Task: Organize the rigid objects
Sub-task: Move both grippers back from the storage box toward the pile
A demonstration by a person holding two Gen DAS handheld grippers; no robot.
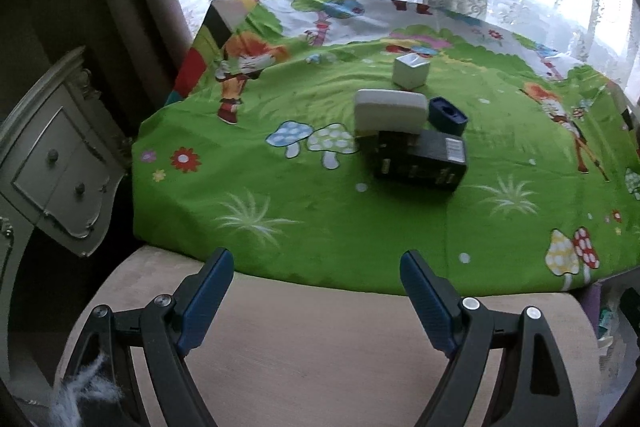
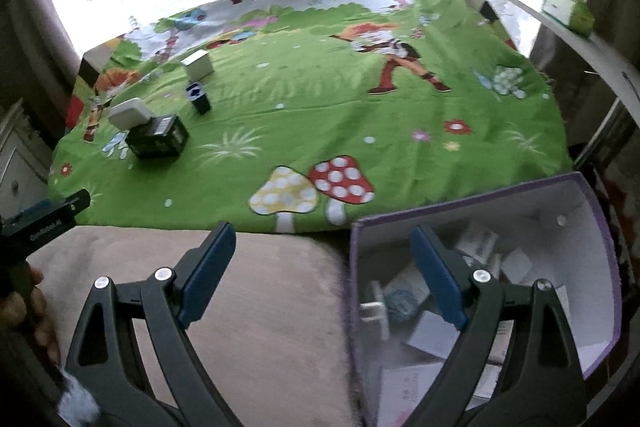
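On the green cartoon cloth (image 1: 304, 195) lie a black box (image 1: 424, 159), a flat white case (image 1: 390, 111) leaning on it, a small dark blue box (image 1: 448, 115) and a white cube box (image 1: 411, 71) behind. They also show in the right wrist view: black box (image 2: 158, 141), white case (image 2: 130, 113), blue box (image 2: 199, 97), white cube (image 2: 198, 64). My left gripper (image 1: 316, 291) is open and empty, short of the cloth's near edge. My right gripper (image 2: 324, 267) is open and empty, its right finger (image 2: 438, 275) over a purple-edged storage box (image 2: 576, 203) holding several small items.
A beige padded surface (image 1: 304, 347) lies under both grippers. A white drawer cabinet (image 1: 60, 171) stands at the left. Lace curtains and a window are behind the table. A green-and-white pack (image 2: 568, 9) sits on a ledge at the far right.
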